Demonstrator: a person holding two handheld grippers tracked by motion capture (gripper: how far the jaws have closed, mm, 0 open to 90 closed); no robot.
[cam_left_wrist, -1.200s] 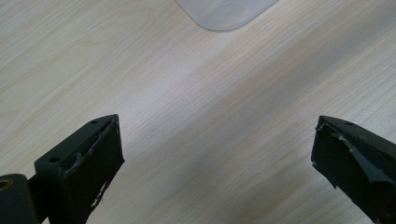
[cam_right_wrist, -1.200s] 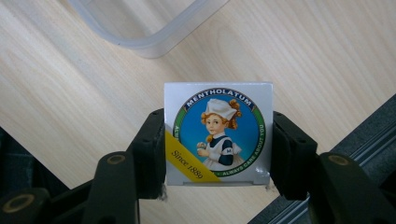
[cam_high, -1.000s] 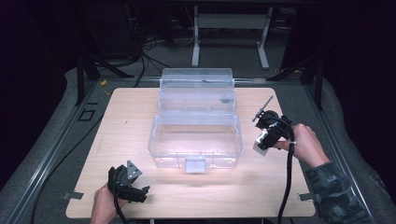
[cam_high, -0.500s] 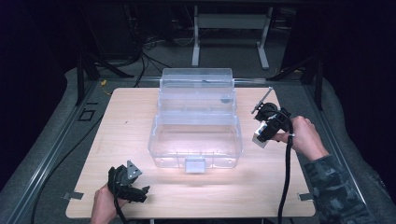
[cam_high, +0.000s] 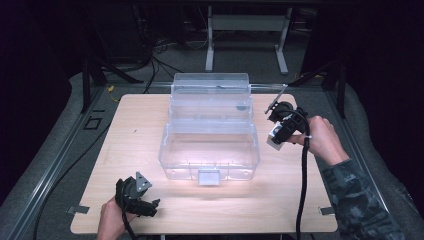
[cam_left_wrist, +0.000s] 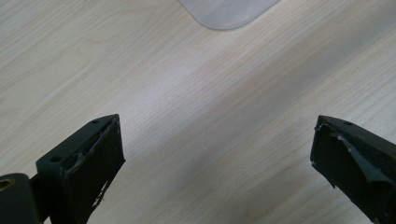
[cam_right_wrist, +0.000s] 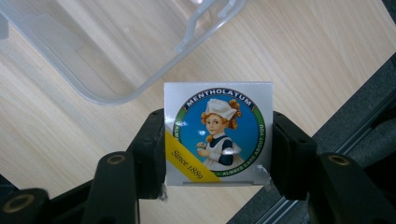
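At a pale wooden table (cam_high: 300, 200), we hold a gripper in each hand beside a clear plastic bin (cam_high: 209, 150) whose lid stands open at the far side. Our right gripper (cam_high: 278, 131), just off the bin's right end and above the tabletop, is clamped on a small white box (cam_right_wrist: 218, 134); in the right gripper view the two black jaws press its left and right sides, and its face shows a round Mentholatum label with a figure in a white cap and a yellow "Since 1889" band. The bin's rounded rim (cam_right_wrist: 140, 79) lies beyond the box in that view, and the table's edge runs close at the right. Our right hand (cam_high: 322, 140) grips the tool from behind, its cable (cam_high: 301, 190) trailing toward the near edge. Our left gripper (cam_high: 137, 196) sits low at the table's near left corner, well apart from the bin. In the left gripper view its jaws stand wide with nothing between them, bare wood below and a clear plastic tab (cam_left_wrist: 229, 11) at the top.
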